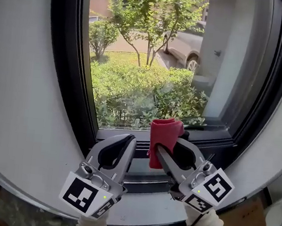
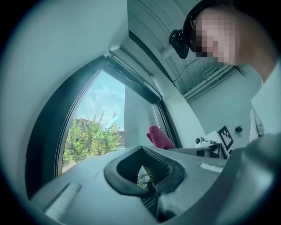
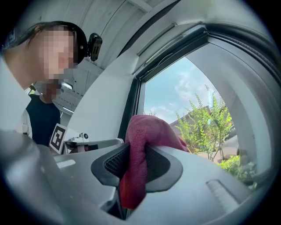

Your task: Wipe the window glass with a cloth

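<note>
Obs: the right gripper [image 1: 169, 149] is clamping a red cloth [image 1: 165, 130] between its fingers. In the right gripper view the cloth [image 3: 139, 145] is bulging above the pads and hanging below them, so the hold is looking deep and secure. The left gripper [image 1: 126, 139] is hovering just beside it, fingers pressed together on nothing; only shrubs are showing through the gap behind its pads [image 2: 154, 169].

Position: the cloth is sitting at the bottom edge of the window glass [image 1: 151, 61], over the lower rail of the dark window frame [image 1: 66, 82]. Whether the fabric is actually touching the pane is not readable from the head view; it may be stopping just short.

Judgement: wiping is looking to be at a low point of a pass, with almost the whole height of the pane lying above the cloth.

Technique notes for this step:
- Be leading with the bulged fold, so fabric and not hard fingertips is meeting the glass.
- Be pressing lightly and evenly; hard dragging is likely to pull the cloth out of the grip.
- Be overlapping each sweep with the one beside it.
- Be watching the hanging tail near the rail, where it could snag.
- The left gripper is best waiting outside the wiping path.
</note>
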Action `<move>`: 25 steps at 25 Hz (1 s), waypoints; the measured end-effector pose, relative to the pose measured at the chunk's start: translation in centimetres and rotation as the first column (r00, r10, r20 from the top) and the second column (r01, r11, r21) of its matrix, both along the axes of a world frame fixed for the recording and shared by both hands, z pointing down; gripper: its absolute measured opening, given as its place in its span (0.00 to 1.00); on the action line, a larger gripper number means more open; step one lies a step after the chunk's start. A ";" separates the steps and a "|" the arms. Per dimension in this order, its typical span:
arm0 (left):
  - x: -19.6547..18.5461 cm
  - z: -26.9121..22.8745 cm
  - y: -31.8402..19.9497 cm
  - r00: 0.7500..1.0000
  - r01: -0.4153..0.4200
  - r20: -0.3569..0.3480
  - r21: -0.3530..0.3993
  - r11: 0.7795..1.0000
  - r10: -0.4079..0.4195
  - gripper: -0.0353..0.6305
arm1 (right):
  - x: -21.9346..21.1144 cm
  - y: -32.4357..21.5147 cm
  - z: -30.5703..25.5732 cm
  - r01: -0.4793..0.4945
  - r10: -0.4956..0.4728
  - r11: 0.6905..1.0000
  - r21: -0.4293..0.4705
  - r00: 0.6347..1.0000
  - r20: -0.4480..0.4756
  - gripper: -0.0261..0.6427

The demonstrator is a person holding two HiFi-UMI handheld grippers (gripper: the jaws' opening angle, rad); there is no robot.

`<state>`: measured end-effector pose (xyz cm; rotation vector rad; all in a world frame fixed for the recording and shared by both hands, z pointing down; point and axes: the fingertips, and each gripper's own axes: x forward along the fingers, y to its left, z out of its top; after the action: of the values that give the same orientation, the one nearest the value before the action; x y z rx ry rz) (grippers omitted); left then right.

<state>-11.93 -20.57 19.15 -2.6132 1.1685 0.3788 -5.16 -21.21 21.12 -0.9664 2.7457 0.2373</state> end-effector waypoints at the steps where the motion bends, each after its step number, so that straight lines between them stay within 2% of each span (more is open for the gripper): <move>1: 0.0 -0.6 -0.2 1.000 0.003 -0.002 0.014 1.000 -0.003 0.05 | -0.1 -0.5 -1.0 -0.005 0.006 1.000 0.026 1.000 -0.013 0.21; 6: 0.7 -3.6 -1.3 0.999 0.037 0.018 0.084 0.996 -0.039 0.05 | -0.1 -3.8 -7.3 -0.031 0.047 0.984 0.177 0.995 -0.086 0.21; 9: 0.8 -4.8 -1.9 0.998 0.057 0.021 0.115 0.992 -0.060 0.05 | -0.7 -6.0 -10.9 -0.022 0.046 0.973 0.229 0.994 -0.101 0.21; 13: 0.7 -5.1 -2.0 0.996 0.080 0.022 0.120 0.990 -0.083 0.05 | -1.8 -8.2 -15.2 -0.025 0.067 0.959 0.284 0.988 -0.138 0.21; 20: -2.0 -6.2 -2.2 0.994 0.109 0.004 0.142 0.984 -0.111 0.05 | -6.7 -10.8 -23.5 -0.092 0.177 0.917 0.388 0.965 -0.191 0.21; 25: -2.7 -6.7 -2.9 0.992 0.122 -0.008 0.143 0.982 -0.122 0.05 | -9.7 -12.9 -28.2 -0.162 0.293 0.875 0.456 0.927 -0.233 0.21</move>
<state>-14.66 -23.49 12.40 -2.4060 1.2457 0.4196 -14.82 -34.16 -7.07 -1.2011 2.6335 1.0635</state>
